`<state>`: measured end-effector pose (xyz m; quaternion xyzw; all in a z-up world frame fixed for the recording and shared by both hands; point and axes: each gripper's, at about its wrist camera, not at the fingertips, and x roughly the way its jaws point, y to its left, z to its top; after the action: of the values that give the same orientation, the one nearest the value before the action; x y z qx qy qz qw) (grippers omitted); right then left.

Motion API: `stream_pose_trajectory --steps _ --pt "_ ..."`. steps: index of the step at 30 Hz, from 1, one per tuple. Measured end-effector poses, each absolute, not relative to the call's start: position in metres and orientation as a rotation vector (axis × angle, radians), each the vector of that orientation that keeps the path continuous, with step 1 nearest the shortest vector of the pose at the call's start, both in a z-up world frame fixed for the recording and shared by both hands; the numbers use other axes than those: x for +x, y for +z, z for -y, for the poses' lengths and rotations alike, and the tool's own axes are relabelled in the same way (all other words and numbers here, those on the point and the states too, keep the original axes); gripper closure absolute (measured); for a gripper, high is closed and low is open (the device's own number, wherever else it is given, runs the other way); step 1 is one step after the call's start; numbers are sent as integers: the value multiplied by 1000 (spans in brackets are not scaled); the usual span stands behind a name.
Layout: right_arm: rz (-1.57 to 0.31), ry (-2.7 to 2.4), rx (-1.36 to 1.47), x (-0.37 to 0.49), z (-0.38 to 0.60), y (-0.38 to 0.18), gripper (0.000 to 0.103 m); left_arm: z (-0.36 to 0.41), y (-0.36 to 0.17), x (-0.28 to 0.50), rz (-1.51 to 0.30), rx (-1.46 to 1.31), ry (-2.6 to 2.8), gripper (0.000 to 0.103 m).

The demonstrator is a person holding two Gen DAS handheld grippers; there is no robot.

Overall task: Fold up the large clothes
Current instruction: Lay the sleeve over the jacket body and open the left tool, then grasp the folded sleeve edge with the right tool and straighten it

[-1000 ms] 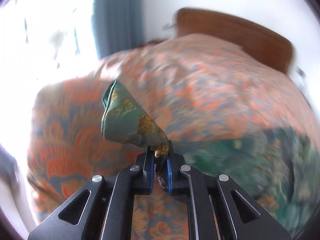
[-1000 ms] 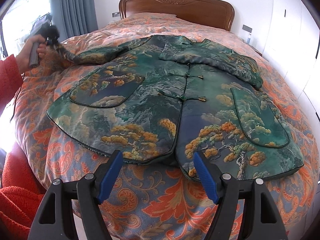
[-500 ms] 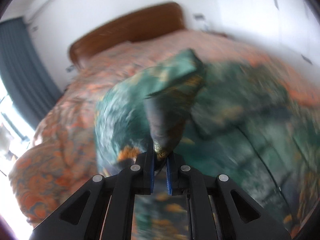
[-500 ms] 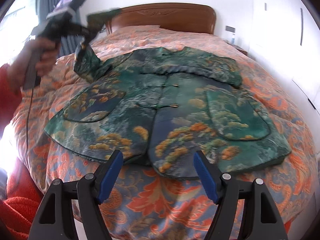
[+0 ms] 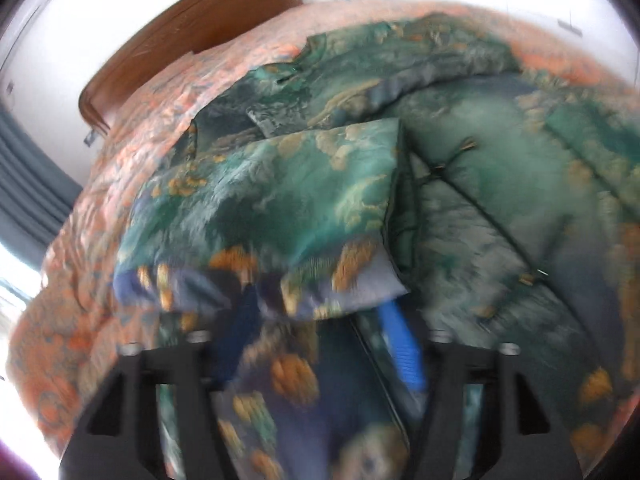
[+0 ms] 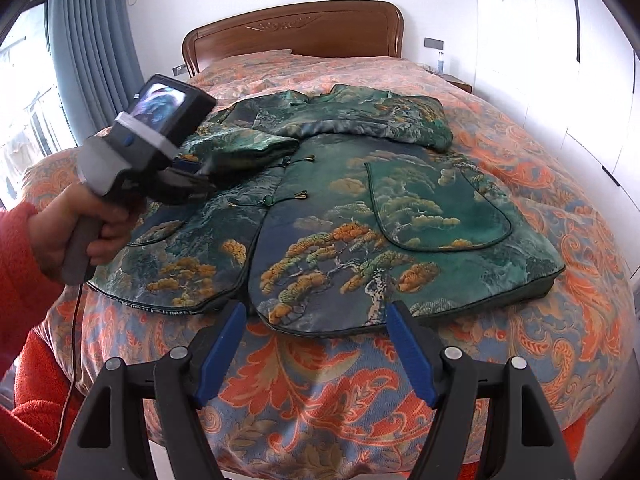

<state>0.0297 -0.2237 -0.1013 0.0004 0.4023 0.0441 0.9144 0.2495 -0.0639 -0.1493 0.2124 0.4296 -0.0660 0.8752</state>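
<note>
Swung in from the bed's side since a second ago, the one sleeve [image 6: 244, 148] now lies folded across the chest of the single green jacket [image 6: 360, 216], which is spread flat, front up, on the orange patterned bed [image 6: 560, 160]. Its other sleeve [image 6: 384, 126] lies folded along the shoulders. Two pockets show on the front. The left gripper [image 6: 192, 182], held in a hand [image 6: 80, 232] with a red sleeve, hovers at the folded cuff; its jaws are opening, cloth lying loose between them. The right gripper [image 6: 316, 344] hangs at the jacket's bottom edge, jaws wide apart and holding nothing. One wooden headboard [image 6: 292, 34] stands behind.
</note>
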Motion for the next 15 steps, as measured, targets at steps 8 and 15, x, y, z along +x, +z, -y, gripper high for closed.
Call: stream_pose_trajectory --steps 8,15 --pt "-816 94 -17 34 224 -100 28 10 -126 171 -893 206 -97 23" --pt "-799 273 158 110 216 -65 28 -43 -107 139 -827 75 38 23"
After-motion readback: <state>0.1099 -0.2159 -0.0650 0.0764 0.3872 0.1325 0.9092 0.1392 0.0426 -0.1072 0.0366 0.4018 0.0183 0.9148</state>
